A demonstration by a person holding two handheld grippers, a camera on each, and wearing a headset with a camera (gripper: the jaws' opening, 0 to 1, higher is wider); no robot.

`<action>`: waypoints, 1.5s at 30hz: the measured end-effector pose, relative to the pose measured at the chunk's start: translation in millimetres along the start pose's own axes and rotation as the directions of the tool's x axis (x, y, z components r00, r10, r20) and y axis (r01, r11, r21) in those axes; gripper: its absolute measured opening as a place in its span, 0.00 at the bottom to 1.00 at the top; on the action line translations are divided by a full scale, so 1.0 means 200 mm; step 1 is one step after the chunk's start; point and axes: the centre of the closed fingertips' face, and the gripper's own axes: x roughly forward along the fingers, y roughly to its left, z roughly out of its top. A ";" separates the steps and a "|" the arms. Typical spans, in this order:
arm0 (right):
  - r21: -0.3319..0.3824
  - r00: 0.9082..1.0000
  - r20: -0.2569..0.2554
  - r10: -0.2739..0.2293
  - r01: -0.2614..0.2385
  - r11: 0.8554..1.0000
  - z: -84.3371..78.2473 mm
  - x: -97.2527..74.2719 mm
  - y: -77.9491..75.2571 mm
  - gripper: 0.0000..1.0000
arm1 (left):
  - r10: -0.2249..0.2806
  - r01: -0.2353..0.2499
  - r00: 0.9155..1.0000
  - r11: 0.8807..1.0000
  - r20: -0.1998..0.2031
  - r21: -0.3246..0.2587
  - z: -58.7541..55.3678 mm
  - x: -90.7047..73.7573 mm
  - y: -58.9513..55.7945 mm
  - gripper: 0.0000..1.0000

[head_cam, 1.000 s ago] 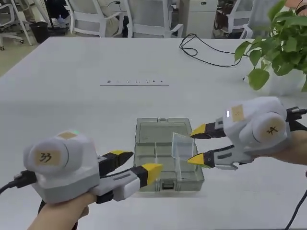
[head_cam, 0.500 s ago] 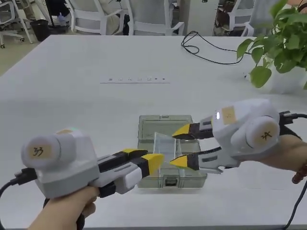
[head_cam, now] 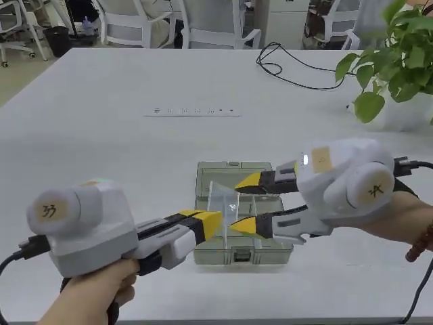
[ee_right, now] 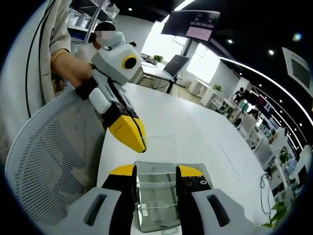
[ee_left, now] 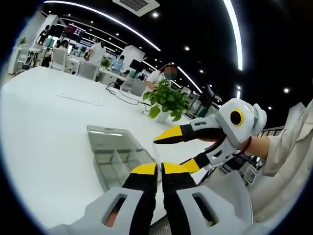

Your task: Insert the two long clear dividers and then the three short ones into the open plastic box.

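Looks like an open-plan office — long white table (head_cam: 101, 135) with white swivel chairs (head_cam: 210, 24) behind it, a potted plant (head_cam: 399, 47) and a loose black cable (head_cam: 291, 64) on top. Overhead, light strips (ee_left: 234, 24) and a hanging screen (ee_right: 195, 24) — more desks (ee_right: 159, 71) beyond.

White table (head_cam: 101, 101) spans view; white chairs (head_cam: 210, 24) 12 o'clock; black cable (head_cam: 298, 64) 1 o'clock; potted plant (head_cam: 399, 61) 2 o'clock.
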 end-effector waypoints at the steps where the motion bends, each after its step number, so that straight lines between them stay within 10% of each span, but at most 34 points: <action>1: -0.001 1.000 -0.001 0.000 0.000 1.000 0.00 0.00 0.00 0.32 | 0.000 0.000 1.000 1.000 0.001 -0.018 0.00 0.00 0.00 0.00; 19: -0.004 1.000 0.007 -0.024 0.024 1.000 0.00 0.01 -0.02 0.33 | 0.011 -0.013 1.000 0.989 -0.011 -0.147 0.01 0.01 0.00 0.00; 34: 0.079 0.999 0.033 -0.021 0.018 0.997 0.02 0.00 -0.04 0.32 | 0.037 -0.034 0.996 0.999 -0.084 0.040 -0.01 0.00 0.04 0.00; 45: 0.156 0.997 0.070 0.042 -0.053 0.986 0.03 -0.02 -0.02 0.31 | 0.022 0.026 0.983 0.967 -0.182 0.253 -0.05 0.00 0.06 0.00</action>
